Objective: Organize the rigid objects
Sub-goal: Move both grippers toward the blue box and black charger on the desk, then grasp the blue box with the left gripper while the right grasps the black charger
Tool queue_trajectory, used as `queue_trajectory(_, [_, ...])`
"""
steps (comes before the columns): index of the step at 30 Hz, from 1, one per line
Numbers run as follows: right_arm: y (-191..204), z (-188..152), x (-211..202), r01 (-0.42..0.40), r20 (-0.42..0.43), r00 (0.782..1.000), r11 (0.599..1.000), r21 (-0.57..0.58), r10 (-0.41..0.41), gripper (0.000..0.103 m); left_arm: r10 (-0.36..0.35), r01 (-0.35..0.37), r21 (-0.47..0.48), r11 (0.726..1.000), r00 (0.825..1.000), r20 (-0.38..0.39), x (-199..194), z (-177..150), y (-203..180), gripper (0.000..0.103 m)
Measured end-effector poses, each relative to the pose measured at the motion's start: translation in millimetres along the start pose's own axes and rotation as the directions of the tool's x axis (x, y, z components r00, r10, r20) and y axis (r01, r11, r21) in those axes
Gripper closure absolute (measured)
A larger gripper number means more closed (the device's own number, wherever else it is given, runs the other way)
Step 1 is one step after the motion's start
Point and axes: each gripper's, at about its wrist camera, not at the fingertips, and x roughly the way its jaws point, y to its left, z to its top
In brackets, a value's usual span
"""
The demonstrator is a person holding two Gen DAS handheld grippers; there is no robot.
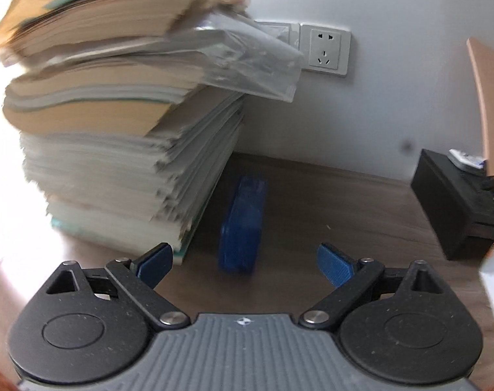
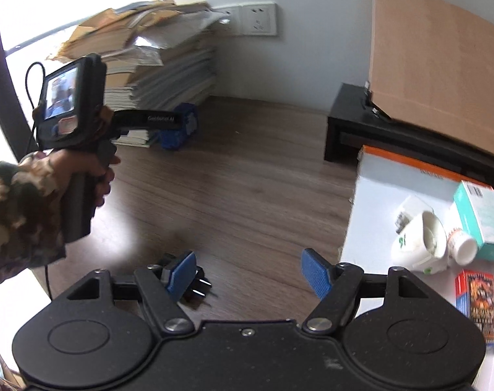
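**Approach to the blue case**

My left gripper (image 1: 243, 262) stands wide open and empty, aimed at the blue case (image 1: 243, 224) lying on the desk (image 1: 328, 202) beside the paper stack (image 1: 123, 150). My right gripper (image 2: 247, 275) also gapes, empty, near a plug (image 2: 194, 285). Next, I judge: advance, straddle, close.

The left gripper (image 1: 243, 259) had a ribbed grey body with a small diamond mark, black round housings on either side, black link arms with silver pivot screws, and blue textured finger pads (image 1: 333, 262). The right gripper (image 2: 247, 275) was all black in body, speckled with dust, with the same silver screws and blue ribbed pads (image 2: 315, 273). The left hand (image 2: 100, 176), bare-skinned, came out of a camouflage sleeve (image 2: 15, 215) in brown, green and tan. A thin black cable (image 2: 30, 75) looped from the handheld unit's small lit screen (image 2: 59, 93).
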Motion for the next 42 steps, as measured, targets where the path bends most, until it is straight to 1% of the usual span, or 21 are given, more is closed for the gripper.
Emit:
queue_trajectory(4, [0, -2, 6, 0.026, -0.013, 1.000, 0.999, 0.034, -0.026, 0.018, 0.016, -0.018, 0.055, 0.998, 0.999, 0.034, 26, 0, -4, 0.005])
queue_trajectory(6, [0, -2, 8, 0.037, -0.014, 0.999, 0.998, 0.046, -0.037, 0.018, 0.010, -0.012, 0.070, 0.997, 1.000, 0.025, 36, 0, -6, 0.010])
queue_trajectory(7, [0, -3, 9, 0.042, -0.016, 0.999, 0.998, 0.052, -0.042, 0.018, 0.000, -0.002, 0.067, 0.998, 1.000, 0.020, 41, 1, -6, 0.014])
queue_trajectory(8, [-1, -3, 10, 0.048, -0.019, 0.999, 0.997, 0.061, -0.047, 0.018, -0.003, 0.002, 0.065, 0.998, 1.000, 0.015, 45, 2, -6, 0.024])
queue_trajectory(9, [-1, -3, 11, 0.051, -0.021, 0.999, 0.996, 0.066, -0.050, 0.018, -0.009, 0.008, 0.066, 0.998, 1.000, 0.008, 49, 2, -6, 0.030])
queue_trajectory(10, [0, -3, 12, 0.054, -0.022, 0.998, 0.996, 0.070, -0.053, 0.018, -0.013, 0.013, 0.066, 0.998, 1.000, 0.004, 52, 2, -6, 0.032])
queue_trajectory(11, [0, -3, 13, 0.055, -0.022, 0.998, 0.996, 0.073, -0.054, 0.018, -0.018, 0.018, 0.063, 0.998, 1.000, -0.002, 55, 2, -6, 0.039])
queue_trajectory(12, [1, -3, 14, 0.055, -0.023, 0.998, 0.996, 0.076, -0.053, 0.018, -0.020, 0.020, 0.057, 0.998, 1.000, -0.010, 57, 2, -6, 0.049])
queue_trajectory(13, [2, -3, 15, 0.051, -0.025, 0.998, 0.996, 0.079, -0.050, 0.018, -0.022, 0.024, 0.050, 0.998, 0.999, -0.025, 60, 2, -5, 0.055])
queue_trajectory(14, [4, -3, 15, 0.048, -0.026, 0.999, 0.996, 0.080, -0.046, 0.018, -0.029, 0.031, 0.039, 0.999, 0.999, -0.039, 62, 1, -3, 0.067])
queue_trajectory(15, [5, -3, 16, 0.042, -0.025, 0.999, 0.996, 0.079, -0.040, 0.018, -0.037, 0.039, 0.032, 0.999, 0.998, -0.047, 62, 1, -2, 0.069])
queue_trajectory(19, [11, -6, 19, 0.009, -0.034, 0.999, 0.997, 0.079, -0.007, 0.018, -0.069, 0.070, 0.023, 0.997, 0.997, -0.046, 49, 0, -2, 0.069])
queue_trajectory(25, [27, -16, 25, -0.075, -0.061, 0.995, 0.995, 0.060, 0.078, 0.015, -0.142, 0.141, -0.028, 0.990, 0.989, -0.042, 1, -13, 7, 0.069])
queue_trajectory(28, [37, -18, 29, -0.117, -0.066, 0.991, 0.993, 0.031, 0.119, 0.012, -0.160, 0.159, -0.033, 0.987, 0.986, -0.044, -30, -24, 14, 0.069])
queue_trajectory(33, [54, -20, 46, -0.126, -0.071, 0.990, 0.992, -0.027, 0.124, 0.011, -0.156, 0.151, -0.074, 0.986, 0.985, -0.069, -65, -40, 34, 0.069])
queue_trajectory(36, [64, -21, 61, -0.110, -0.082, 0.991, 0.991, -0.073, 0.104, 0.010, -0.146, 0.140, -0.080, 0.987, 0.986, -0.075, -82, -49, 43, 0.069])
queue_trajectory(38, [70, -21, 67, -0.087, -0.065, 0.995, 0.989, -0.123, 0.079, 0.009, -0.144, 0.137, -0.093, 0.986, 0.986, -0.077, -94, -53, 50, 0.069])
queue_trajectory(39, [72, -21, 69, -0.076, -0.066, 0.996, 0.988, -0.137, 0.067, 0.010, -0.152, 0.143, -0.104, 0.984, 0.985, -0.079, -96, -52, 51, 0.069])
queue_trajectory(40, [72, -20, 71, -0.069, -0.064, 0.996, 0.987, -0.142, 0.060, 0.022, -0.156, 0.148, -0.103, 0.984, 0.985, -0.078, -98, -53, 52, 0.069])
queue_trajectory(41, [72, -20, 71, -0.059, -0.057, 0.997, 0.987, -0.150, 0.051, 0.031, -0.156, 0.148, -0.098, 0.984, 0.985, -0.077, -101, -55, 51, 0.069])
queue_trajectory(42, [71, -19, 71, -0.061, -0.056, 0.997, 0.985, -0.158, 0.053, 0.034, -0.158, 0.150, -0.098, 0.984, 0.984, -0.077, -103, -56, 50, 0.069])
